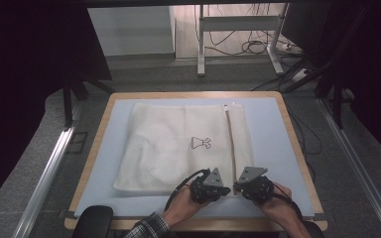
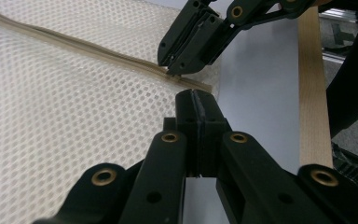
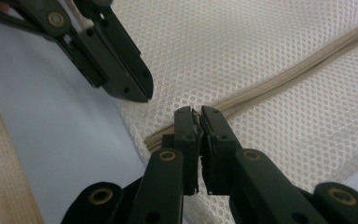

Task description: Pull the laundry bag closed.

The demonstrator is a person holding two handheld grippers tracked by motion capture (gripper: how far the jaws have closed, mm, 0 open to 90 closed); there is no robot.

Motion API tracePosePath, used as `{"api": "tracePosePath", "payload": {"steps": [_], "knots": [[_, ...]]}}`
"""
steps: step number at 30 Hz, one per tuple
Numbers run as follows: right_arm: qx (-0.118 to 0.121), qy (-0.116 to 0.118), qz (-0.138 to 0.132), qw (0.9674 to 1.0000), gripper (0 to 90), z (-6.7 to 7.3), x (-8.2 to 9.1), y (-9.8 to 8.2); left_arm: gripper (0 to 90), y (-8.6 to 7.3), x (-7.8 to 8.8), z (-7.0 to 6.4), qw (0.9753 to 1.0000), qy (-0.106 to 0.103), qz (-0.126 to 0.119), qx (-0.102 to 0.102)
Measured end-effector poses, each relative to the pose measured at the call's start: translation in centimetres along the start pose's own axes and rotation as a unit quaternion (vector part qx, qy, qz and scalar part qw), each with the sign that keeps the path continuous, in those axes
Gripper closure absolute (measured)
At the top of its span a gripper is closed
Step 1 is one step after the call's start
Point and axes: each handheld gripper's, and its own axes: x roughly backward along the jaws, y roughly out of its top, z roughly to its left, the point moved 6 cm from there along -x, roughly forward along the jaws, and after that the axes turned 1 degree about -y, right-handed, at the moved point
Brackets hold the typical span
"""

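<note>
**Both grippers meeting at mesh bag's zipper end**

White mesh bag (image 1: 178,146) is lying flat mid-frame on the blue mat (image 1: 273,144), zipper (image 1: 231,144) running up its right side. Left gripper (image 1: 224,190) and right gripper (image 1: 237,187) are sitting tip to tip at lower centre, at the bag's near edge. Left jaws are pressed together, over the mesh. Right jaws are nearly together, pinching at the zipper end; actual grip unclear.
</note>
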Motion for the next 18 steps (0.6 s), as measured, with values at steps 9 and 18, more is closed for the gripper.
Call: {"api": "tracePosePath", "payload": {"steps": [9,18], "knots": [[0.005,-0.002,0.0,1.0,84.8,0.0,0.0,0.0,89.8,0.4,-0.9,0.1,1.0,-0.002,0.008,0.0],[0.011,-0.006,0.003,0.9999,84.9,0.0,0.0,0.0,90.0,0.0,-1.2,0.4,0.9997,0.0,0.024,-0.004]]}}
